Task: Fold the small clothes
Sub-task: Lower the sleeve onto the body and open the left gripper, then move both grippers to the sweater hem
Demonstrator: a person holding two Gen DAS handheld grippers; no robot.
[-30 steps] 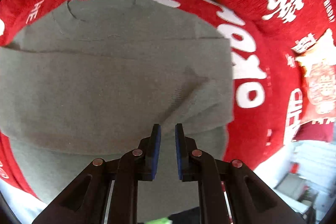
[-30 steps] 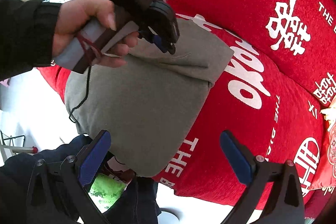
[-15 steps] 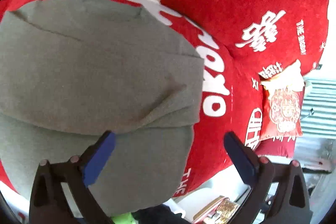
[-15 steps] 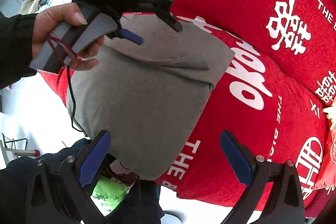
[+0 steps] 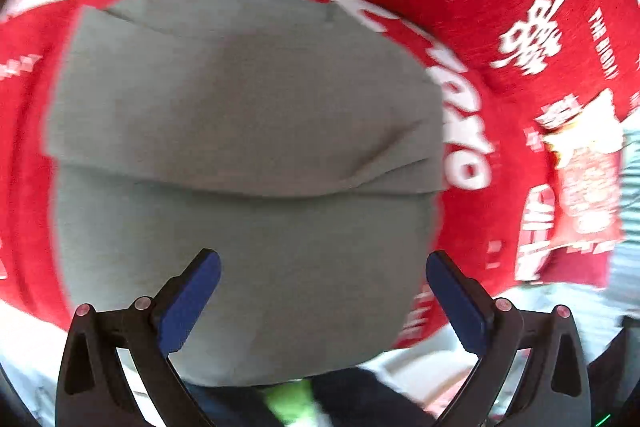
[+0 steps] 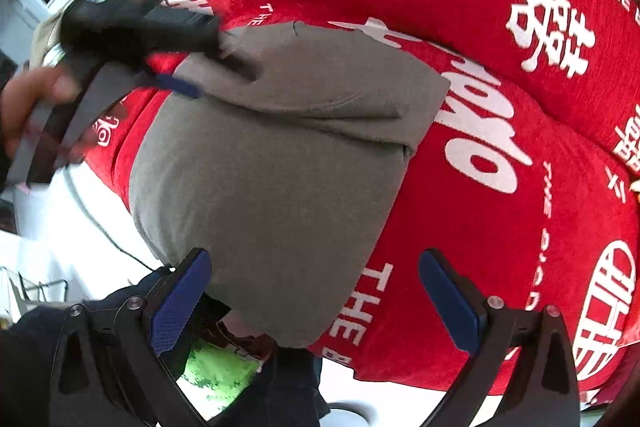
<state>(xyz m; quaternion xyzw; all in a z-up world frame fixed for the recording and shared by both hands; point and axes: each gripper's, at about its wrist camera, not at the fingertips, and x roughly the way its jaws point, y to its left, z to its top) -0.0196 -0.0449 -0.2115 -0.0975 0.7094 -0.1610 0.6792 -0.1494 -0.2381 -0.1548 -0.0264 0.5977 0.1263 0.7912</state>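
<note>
Since a second ago the left gripper (image 5: 322,291) has let go of the grey garment (image 5: 248,163): its blue pads, then nearly together over the cloth, now stand wide apart, and it has drawn back towards the garment's left side. The view from it is blurred with motion. In the right wrist view the left gripper (image 6: 208,75) is seen at the garment's far left corner, tilted downward, held by the person's left hand (image 6: 32,107), and too blurred to tell whether it touches the cloth. The right gripper (image 6: 312,291) has kept its place above the near edge of the red blanket (image 6: 460,235), jaws wide, holding nothing. The garment lies folded on the blanket, its upper layer doubled over with a small crease near the right edge, its lower end hanging over the blanket's near edge.
</note>
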